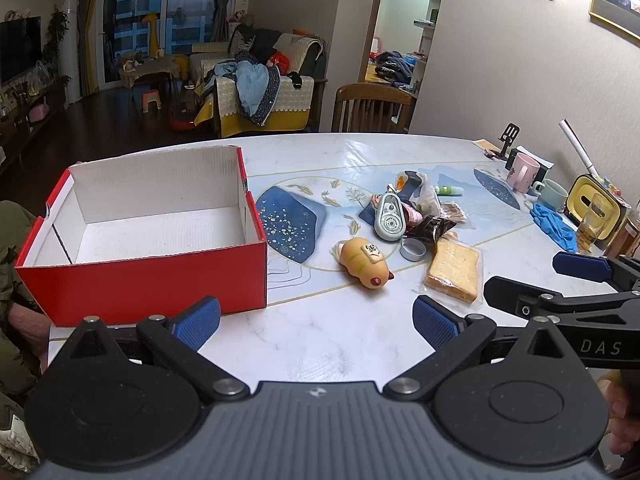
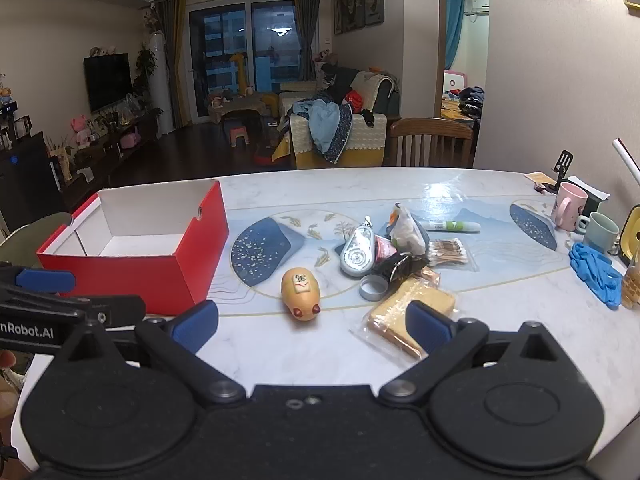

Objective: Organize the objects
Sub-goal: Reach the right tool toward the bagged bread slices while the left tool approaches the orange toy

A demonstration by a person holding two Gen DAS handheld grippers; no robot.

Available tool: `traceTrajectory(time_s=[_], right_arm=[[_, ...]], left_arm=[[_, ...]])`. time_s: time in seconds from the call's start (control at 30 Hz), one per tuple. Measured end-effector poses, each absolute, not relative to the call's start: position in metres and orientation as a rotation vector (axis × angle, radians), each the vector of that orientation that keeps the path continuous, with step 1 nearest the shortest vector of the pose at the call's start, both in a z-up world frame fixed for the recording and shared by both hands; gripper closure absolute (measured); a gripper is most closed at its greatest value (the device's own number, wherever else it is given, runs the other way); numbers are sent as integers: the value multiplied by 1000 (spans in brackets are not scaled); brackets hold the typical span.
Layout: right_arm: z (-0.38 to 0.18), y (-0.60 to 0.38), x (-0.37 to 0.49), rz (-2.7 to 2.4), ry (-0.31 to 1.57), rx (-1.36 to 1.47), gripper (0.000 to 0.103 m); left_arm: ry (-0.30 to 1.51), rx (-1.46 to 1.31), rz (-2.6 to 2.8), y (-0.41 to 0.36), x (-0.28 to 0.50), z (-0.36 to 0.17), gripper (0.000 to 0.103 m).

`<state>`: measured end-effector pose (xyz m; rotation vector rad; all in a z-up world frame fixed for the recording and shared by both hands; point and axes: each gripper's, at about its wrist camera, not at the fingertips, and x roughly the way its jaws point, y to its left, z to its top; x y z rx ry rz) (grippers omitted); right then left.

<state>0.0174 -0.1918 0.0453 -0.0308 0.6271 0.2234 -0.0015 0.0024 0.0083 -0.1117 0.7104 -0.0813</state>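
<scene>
A red box point(image 1: 144, 284) with a white, empty inside sits open on the left of a marble-patterned table point(image 1: 320, 340). To its right, apart from it, lies a cluster of small things: a tan toy point(image 1: 364, 263) lying on its side nearest the box, a wrapped bread slice point(image 1: 454, 270), a small round tin point(image 1: 413, 249), a pale green tape dispenser point(image 1: 390, 217), a dark wrapper point(image 1: 434, 227), a clear bag point(image 2: 406, 229), a pack of cotton swabs point(image 2: 448, 252) and a green-and-white tube point(image 2: 452, 225).

The left gripper point(image 1: 316, 318) hovers low over the table's near edge with its blue-padded fingers point(image 1: 198, 320) spread wide, holding nothing. The right gripper point(image 2: 312, 322) is beside it, jaws likewise spread and empty; its right finger overlaps the bread in view.

Further right stand a pink mug point(image 1: 523, 173), a green mug point(image 1: 552, 195) and blue gloves point(image 1: 554, 226).
</scene>
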Motion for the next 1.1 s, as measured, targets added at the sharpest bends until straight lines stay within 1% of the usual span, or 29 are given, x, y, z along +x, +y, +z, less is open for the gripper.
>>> traceTrajectory(time_s=[0.33, 0.57, 0.73, 0.9, 1.1], right_arm=[[36, -206, 44, 147, 677, -25, 3], [4, -242, 96, 31, 746, -47, 3], [-18, -263, 137, -19, 801, 10, 3], [-38, -269, 174, -18, 860, 31, 3], [-65, -270, 209, -20, 943, 54, 3]], left_arm=[[744, -80, -110, 1, 29, -2, 0], [808, -34, -116, -28, 77, -28, 0], [842, -6, -115, -58, 111, -45, 0], [863, 73, -97, -89, 142, -63, 0], [912, 77, -55, -99, 178, -82, 1]])
